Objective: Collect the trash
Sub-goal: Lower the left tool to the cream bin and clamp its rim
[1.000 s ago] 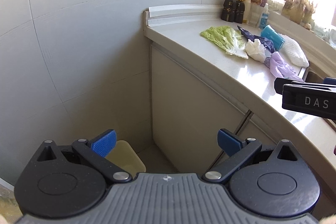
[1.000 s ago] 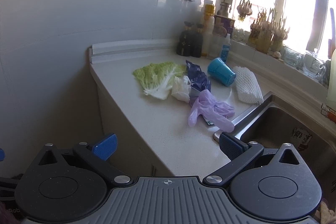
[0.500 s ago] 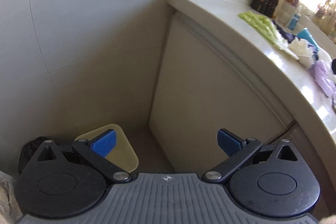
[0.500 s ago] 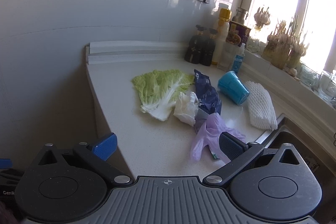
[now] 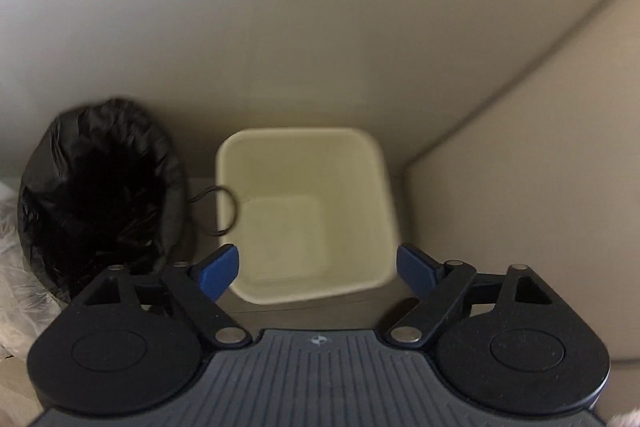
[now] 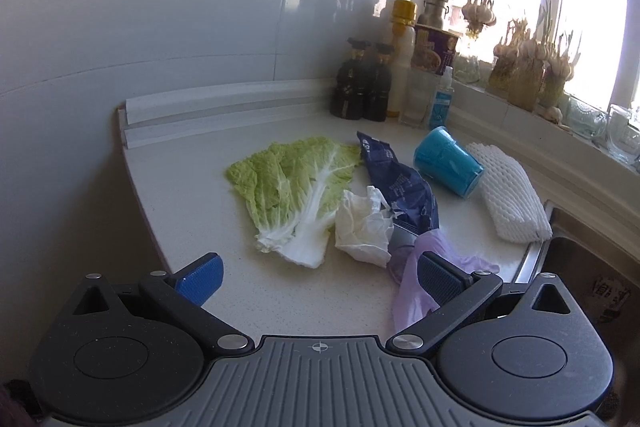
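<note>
My left gripper is open and empty, pointing down over an empty cream square bin on the floor. A black-bagged round bin stands to its left. My right gripper is open and empty above the white counter. On the counter lie a cabbage leaf, a crumpled white tissue, a dark blue wrapper, a purple glove, a tipped blue cup and a white foam net. The glove is partly behind my right finger.
Bottles and a noodle cup stand at the counter's back. A steel sink lies at the right. Clear plastic lies left of the black bin. A cabinet side rises right of the cream bin.
My left gripper has swung down from the counter and now looks into the two floor bins. My right gripper has moved closer to the trash on the counter.
</note>
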{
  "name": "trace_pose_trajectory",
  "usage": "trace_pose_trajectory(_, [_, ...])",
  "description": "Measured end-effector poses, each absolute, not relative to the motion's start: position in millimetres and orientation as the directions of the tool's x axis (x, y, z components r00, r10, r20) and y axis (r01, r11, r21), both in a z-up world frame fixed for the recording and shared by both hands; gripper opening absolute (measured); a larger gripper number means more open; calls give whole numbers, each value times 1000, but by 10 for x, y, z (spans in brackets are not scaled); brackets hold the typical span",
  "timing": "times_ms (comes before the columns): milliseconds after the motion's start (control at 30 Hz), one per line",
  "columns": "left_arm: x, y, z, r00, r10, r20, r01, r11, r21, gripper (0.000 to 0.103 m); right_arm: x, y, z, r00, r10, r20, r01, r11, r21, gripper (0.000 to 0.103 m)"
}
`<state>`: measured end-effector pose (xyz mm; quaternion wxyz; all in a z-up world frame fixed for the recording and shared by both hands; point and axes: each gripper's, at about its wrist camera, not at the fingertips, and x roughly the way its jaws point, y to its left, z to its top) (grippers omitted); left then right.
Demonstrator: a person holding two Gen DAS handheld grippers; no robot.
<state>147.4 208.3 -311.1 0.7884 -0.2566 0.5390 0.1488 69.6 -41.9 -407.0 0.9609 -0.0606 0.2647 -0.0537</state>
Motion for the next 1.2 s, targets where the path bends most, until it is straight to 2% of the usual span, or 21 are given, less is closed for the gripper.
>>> trace_pose_trajectory(133, [1603, 2228, -3693, 288, -35, -957, -557, 807, -198, 69, 794, -259, -4130, 869, -177, -461, 100, 977, -186, 103])
trace_pose_trajectory(267, [1718, 2394, -4169, 168, -69, -983, -602, 783, -157, 51, 847, -139, -4186, 875, -198, -441, 114, 971, -210, 103])
trace_pose_trajectory(433, [1891, 2485, -4513, 80, 10, -997, -594, 804, -39, 48, 890, 7, -4284, 871, -187, -454, 87, 969, -231, 103])
trace_pose_trajectory(533, [1847, 2512, -4680, 35, 42, -998, -597, 802, 13, 40, 881, 67, -4311, 872, -175, -457, 66, 968, -243, 103])
trace_pose_trajectory(633, [1798, 2548, -4800, 27, 9, -1000, -614, 789, -9, 33, 851, 111, -4334, 879, -166, -447, 48, 963, -264, 103])
trace_pose_trajectory(700, [1831, 2525, -4856, 36, 44, -998, -604, 797, 14, 28, 833, 131, -4351, 882, -161, -443, 38, 961, -275, 103])
trace_pose_trajectory(833, [1894, 2478, -4857, 100, 3, -995, -560, 827, -53, 29, 813, 122, -4356, 883, -164, -440, 33, 956, -290, 103])
trace_pose_trajectory(967, [1836, 2683, -5082, 81, -60, -995, -640, 762, -98, 19, 798, 79, -4329, 885, -171, -433, 37, 953, -300, 103])
trace_pose_trajectory(1067, [1771, 2719, -5133, 100, -54, -993, -641, 761, -106, 8, 775, 23, -4313, 885, -174, -432, 42, 953, -299, 103])
trace_pose_trajectory(1200, [1819, 2664, -4950, 195, -91, -977, -582, 791, -190, 9, 761, -81, -4293, 878, -158, -453, 42, 966, -255, 103])
